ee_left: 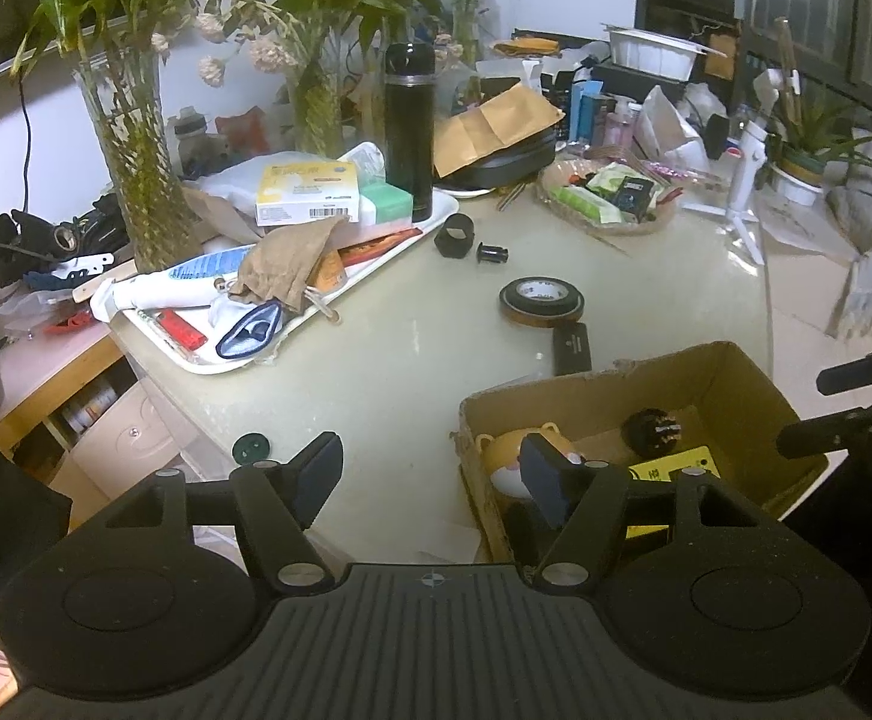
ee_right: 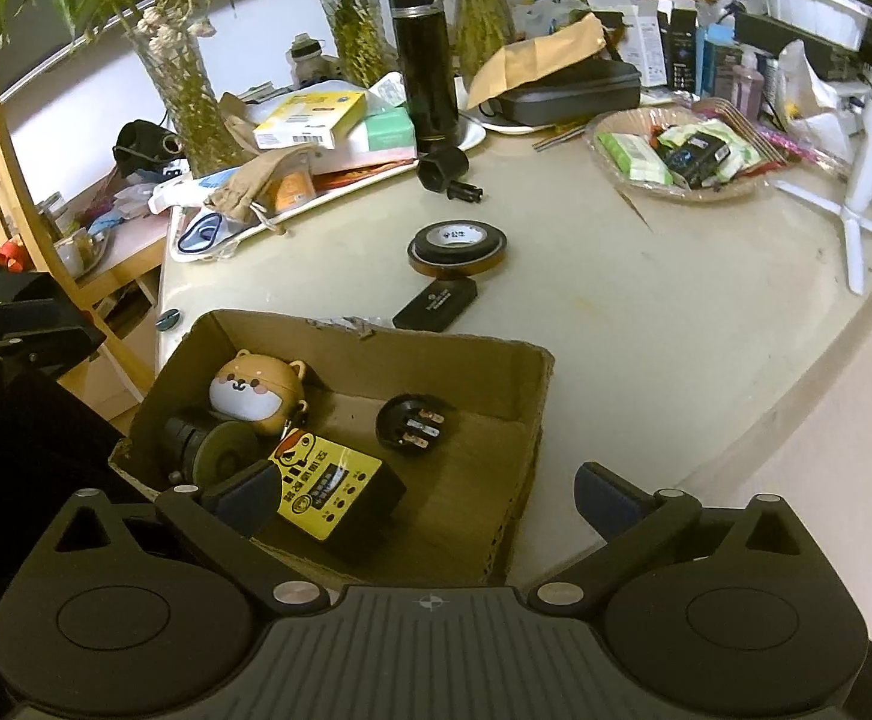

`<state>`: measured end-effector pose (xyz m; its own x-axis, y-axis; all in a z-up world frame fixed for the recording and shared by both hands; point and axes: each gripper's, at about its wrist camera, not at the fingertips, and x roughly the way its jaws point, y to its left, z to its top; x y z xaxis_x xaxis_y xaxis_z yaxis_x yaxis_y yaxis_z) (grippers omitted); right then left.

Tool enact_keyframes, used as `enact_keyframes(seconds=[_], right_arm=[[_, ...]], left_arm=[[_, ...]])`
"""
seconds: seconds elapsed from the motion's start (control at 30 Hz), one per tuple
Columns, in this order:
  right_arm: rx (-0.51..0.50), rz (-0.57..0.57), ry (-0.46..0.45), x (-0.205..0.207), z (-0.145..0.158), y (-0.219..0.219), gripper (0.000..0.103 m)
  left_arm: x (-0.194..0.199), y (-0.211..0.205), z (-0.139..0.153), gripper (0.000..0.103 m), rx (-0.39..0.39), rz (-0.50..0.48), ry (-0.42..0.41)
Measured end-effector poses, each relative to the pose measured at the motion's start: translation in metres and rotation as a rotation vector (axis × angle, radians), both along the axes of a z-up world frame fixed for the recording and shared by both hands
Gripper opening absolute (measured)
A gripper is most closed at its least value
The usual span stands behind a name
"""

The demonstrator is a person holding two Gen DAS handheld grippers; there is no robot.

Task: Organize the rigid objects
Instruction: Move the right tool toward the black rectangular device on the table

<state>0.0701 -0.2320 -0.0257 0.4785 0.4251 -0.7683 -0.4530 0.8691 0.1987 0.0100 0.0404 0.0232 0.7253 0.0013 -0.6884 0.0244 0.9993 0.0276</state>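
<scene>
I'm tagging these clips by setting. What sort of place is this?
Most likely a home, a lived-in room with a cluttered table. Glass vases of bamboo, a black flask and a basket of snack packets suggest it.

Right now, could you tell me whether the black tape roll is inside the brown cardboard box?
No, the black tape roll lies on the table beyond the brown cardboard box.

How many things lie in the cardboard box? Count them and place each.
4. In the cardboard box: bear-faced case at the far left, black lens beside it, yellow-faced device nearest, round black plug mid-floor. Smaller items may be hidden.
</scene>
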Motion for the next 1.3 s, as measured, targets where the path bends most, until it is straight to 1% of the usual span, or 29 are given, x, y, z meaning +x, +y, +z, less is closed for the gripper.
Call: enact_keyframes(seconds=[0.43,0.7,0.87,1.0,1.07,1.17,1.3], right_arm=[[0.022,-0.032,0.003,0.003,-0.004,-0.006,0.103],[0.040,-0.074,0.004,0.003,-0.005,-0.012,0.103],[0.029,-0.073,-0.006,0.005,-0.004,-0.008,0.103],[0.046,-0.080,-0.004,0.011,0.000,-0.001,0.103],[0.034,-0.073,-0.008,0.017,0.004,0.005,0.103],[0.024,-0.059,-0.025,0.027,0.015,0.015,0.103],[0.021,-0.039,-0.053,0.042,0.031,0.022,0.103]], left_arm=[[0.004,-0.003,-0.003,0.065,0.011,-0.024,0.030],[0.005,-0.006,-0.004,0.065,0.013,-0.038,0.045],[0.009,-0.008,-0.005,0.065,0.010,-0.049,0.051],[0.017,-0.011,-0.004,0.065,0.018,-0.072,0.050],[0.023,-0.015,-0.002,0.065,0.037,-0.086,0.040],[0.033,-0.020,0.003,0.065,0.059,-0.110,0.017],[0.048,-0.023,0.009,0.065,0.061,-0.123,-0.005]])
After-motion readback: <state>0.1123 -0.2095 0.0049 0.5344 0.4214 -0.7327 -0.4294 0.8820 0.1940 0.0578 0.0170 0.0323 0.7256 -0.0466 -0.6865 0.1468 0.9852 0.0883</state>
